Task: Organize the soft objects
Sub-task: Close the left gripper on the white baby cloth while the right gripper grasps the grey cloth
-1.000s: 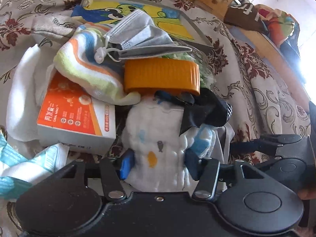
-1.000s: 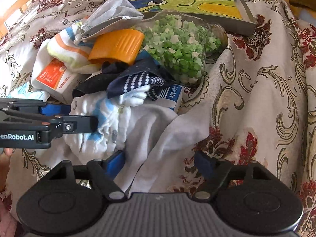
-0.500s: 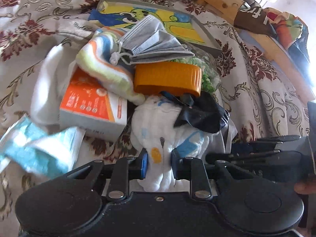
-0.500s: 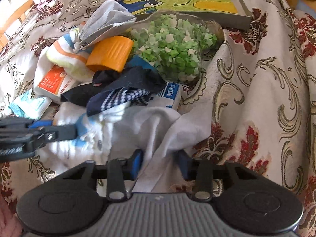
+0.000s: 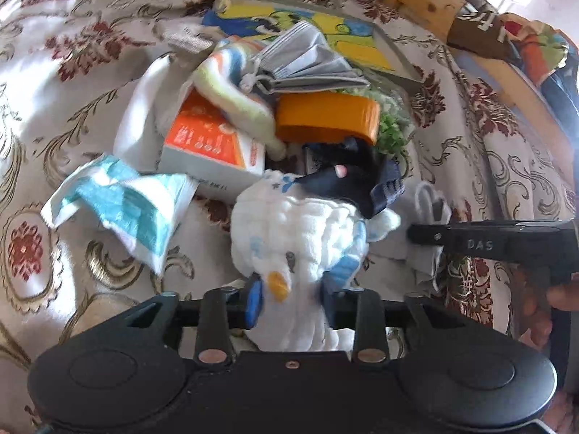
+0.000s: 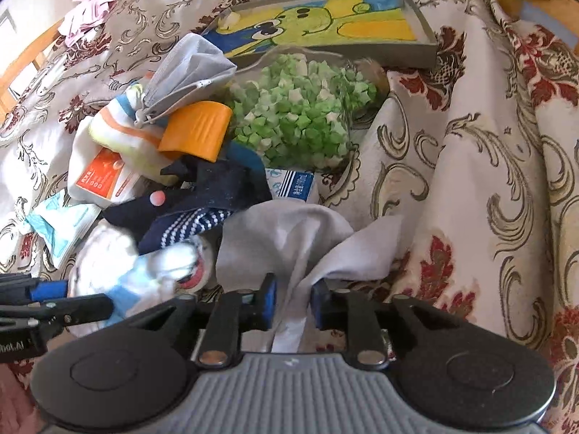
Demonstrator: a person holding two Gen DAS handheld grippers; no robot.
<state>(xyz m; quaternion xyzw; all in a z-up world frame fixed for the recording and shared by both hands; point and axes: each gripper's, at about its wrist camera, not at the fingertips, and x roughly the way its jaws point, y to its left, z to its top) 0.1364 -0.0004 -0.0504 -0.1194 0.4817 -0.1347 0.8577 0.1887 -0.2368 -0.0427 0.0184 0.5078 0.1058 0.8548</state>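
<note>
Left wrist view: your left gripper [image 5: 291, 294] has the white quilted cloth [image 5: 300, 231] bunched between its 2 blue pads [image 5: 253, 298]; the jaws have just been opening a little, yet the pads press the fabric, so it is grasped. A dark navy cloth [image 5: 356, 181] lies on the cloth's far end. Far of that sits an orange lid [image 5: 327, 117]; to the left lie an orange and white box [image 5: 213, 148] and a blue-patterned tissue pack [image 5: 123, 199].

Right wrist view: your right gripper [image 6: 292, 305] is clenched on a plain white cloth [image 6: 289, 242], which rises in a fold between both pads. The quilted cloth lies just left, near the left gripper's fingers [image 6: 72, 305]. A jar of green paper stars [image 6: 300, 108] lies far, on the floral bedspread [image 6: 470, 181].
</note>
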